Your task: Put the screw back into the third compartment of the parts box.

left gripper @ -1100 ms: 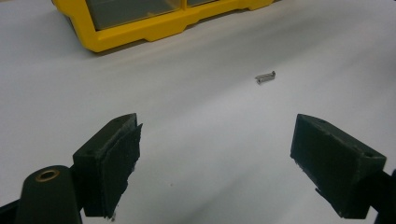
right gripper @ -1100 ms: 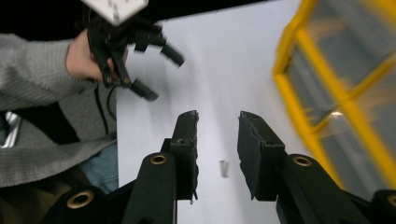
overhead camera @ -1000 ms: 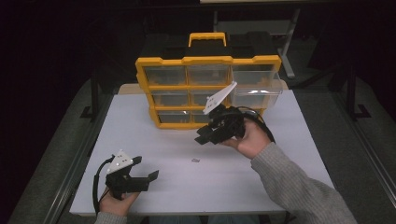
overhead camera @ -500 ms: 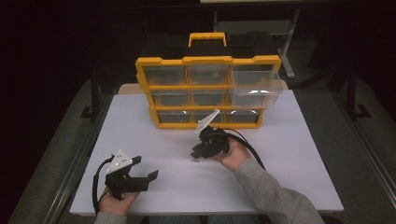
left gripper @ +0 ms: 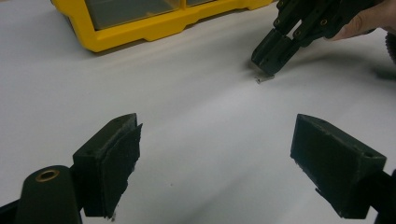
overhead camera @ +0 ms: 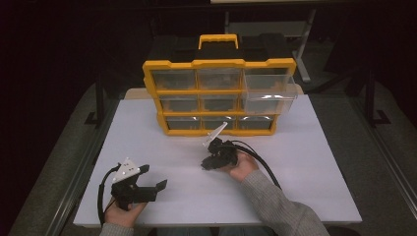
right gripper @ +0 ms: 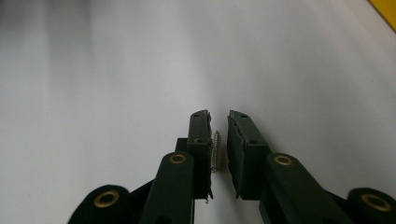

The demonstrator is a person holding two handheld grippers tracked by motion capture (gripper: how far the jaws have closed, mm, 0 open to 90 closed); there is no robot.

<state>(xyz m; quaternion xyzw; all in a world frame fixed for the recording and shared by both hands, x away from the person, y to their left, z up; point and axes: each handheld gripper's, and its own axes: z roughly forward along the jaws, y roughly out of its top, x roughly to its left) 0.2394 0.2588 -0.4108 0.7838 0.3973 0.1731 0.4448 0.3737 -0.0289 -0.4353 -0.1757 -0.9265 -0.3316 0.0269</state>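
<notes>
Left tongs (left gripper: 217, 154) spread wide and idle low over the table (overhead camera: 314, 162). Right tongs (right gripper: 218, 140) have just been closing around the small screw (right gripper: 215, 150), which lies between their pads, seemingly against one pad, a gap at the other. Risk: thin screw rolls or flicks sideways toward the yellow organizer (overhead camera: 219, 96) beyond if the pads meet off-centre

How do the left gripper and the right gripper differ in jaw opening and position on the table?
The left gripper has wide-open jaws with nothing between them; the right gripper has jaws that have just been closing, nearly together around a small screw. The left sits near the table's front edge; the right is mid-table, nearer the yellow drawer organizer. Both are black and hand-held.
</notes>
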